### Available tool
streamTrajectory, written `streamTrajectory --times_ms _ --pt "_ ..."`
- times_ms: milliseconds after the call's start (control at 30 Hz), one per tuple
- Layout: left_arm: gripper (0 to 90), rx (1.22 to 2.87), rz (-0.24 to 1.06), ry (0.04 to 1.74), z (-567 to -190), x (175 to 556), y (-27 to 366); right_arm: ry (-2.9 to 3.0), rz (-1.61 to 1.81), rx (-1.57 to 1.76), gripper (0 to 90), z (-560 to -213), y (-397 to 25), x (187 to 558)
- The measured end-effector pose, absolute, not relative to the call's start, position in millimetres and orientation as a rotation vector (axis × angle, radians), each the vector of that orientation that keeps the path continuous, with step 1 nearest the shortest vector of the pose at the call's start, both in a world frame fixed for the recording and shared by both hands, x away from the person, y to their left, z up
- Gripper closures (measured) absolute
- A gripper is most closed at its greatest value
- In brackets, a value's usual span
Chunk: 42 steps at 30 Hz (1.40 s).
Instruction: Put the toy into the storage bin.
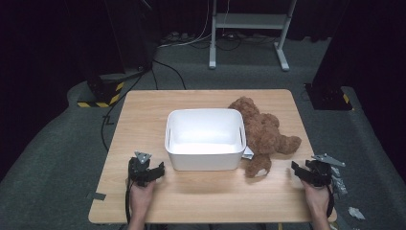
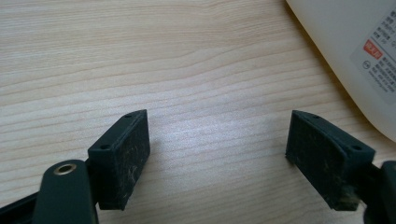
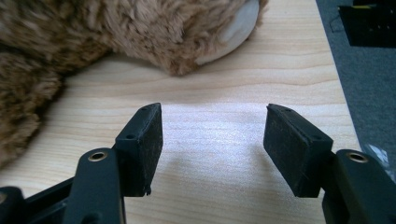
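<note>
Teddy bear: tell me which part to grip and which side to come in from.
Probably grip the near leg of the teddy bear: it sticks out toward the open right gripper, away from the white bin. Come from the bear's right, jaws straddling the soft limb.

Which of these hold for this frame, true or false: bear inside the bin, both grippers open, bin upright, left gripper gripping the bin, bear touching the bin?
1. The brown teddy bear lies inside the white bin. False: it lies on the table, to the right of the bin.
2. Both the left gripper and the right gripper are open. True.
3. The bin stands upright with its opening facing up. True.
4. The left gripper grips the bin's wall. False: its jaws hold nothing, with bare wood between them.
5. The bear rests against the bin's right side. True.
</note>
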<state>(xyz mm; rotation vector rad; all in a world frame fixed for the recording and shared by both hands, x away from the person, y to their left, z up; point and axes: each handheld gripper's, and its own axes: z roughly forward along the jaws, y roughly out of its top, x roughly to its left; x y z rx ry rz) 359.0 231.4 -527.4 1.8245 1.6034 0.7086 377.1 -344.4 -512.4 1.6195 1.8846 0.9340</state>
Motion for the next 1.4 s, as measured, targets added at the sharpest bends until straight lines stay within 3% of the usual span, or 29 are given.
streamTrajectory --times_ms 233,467,1400 --pt "21.5 1.824 0.709 1.602 -527 359 231 1.89 1.007 1.594 40.9 -505 -345 377" --pt "21.5 1.814 0.709 1.606 -528 359 231 1.862 1.097 1.565 33.5 -487 -344 379" --pt "21.5 1.813 0.709 1.606 -528 359 231 1.911 1.124 1.47 34.3 -449 -322 421"
